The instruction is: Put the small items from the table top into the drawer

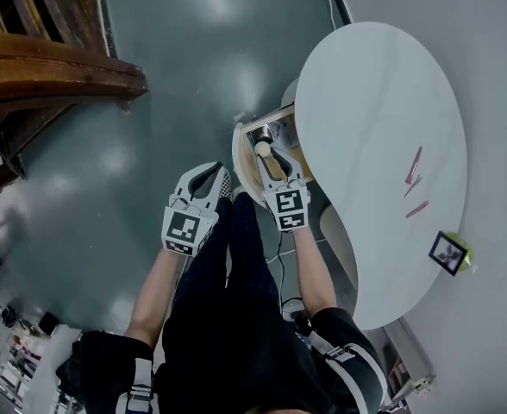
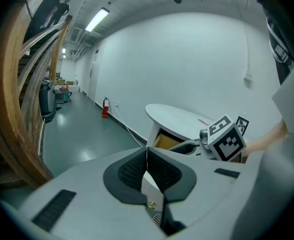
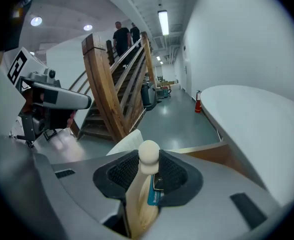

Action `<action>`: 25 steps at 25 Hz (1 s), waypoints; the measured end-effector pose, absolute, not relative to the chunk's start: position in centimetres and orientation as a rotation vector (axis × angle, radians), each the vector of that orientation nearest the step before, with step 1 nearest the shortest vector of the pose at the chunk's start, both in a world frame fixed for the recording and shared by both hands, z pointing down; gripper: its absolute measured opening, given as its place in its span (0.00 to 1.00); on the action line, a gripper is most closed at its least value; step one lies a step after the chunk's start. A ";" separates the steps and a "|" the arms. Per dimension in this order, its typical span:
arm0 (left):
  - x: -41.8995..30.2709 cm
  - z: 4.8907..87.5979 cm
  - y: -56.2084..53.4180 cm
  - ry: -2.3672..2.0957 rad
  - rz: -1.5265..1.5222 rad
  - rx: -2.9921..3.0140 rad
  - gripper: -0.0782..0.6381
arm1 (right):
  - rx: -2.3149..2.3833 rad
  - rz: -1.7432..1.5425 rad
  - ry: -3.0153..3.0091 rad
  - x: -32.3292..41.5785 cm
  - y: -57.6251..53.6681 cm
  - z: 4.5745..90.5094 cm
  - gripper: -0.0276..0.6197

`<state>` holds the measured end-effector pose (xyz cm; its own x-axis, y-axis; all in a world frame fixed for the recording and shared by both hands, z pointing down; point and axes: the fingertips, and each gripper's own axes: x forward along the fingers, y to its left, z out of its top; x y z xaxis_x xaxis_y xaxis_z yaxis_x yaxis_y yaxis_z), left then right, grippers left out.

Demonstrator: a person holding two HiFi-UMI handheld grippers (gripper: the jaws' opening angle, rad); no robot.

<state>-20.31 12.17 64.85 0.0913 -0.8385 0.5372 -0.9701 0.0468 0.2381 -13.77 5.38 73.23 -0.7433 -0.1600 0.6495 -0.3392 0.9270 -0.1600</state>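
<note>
right now the right gripper (image 1: 271,155) is clamped on a wooden stick (image 3: 148,156) with a round knob on top and a blue label, above the open drawer (image 1: 247,169) under the edge of the white table (image 1: 374,102). the left gripper (image 1: 209,178) is just beside it, jaws pressed together on nothing. pink pens (image 1: 414,166) and a small picture frame (image 1: 448,253) sit on the table top.
</note>
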 end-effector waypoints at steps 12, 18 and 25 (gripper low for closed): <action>-20.8 70.1 12.9 -1.727 0.314 1.757 0.14 | 0.277 0.371 -2.339 -15.6 5.1 79.8 0.27; -20.4 71.7 13.4 -1.707 0.310 1.725 0.14 | 0.245 0.374 -2.318 -15.9 5.1 81.4 0.27; -20.7 71.8 12.9 -1.707 0.309 1.737 0.14 | 0.230 0.418 -2.300 -15.8 5.2 82.2 0.27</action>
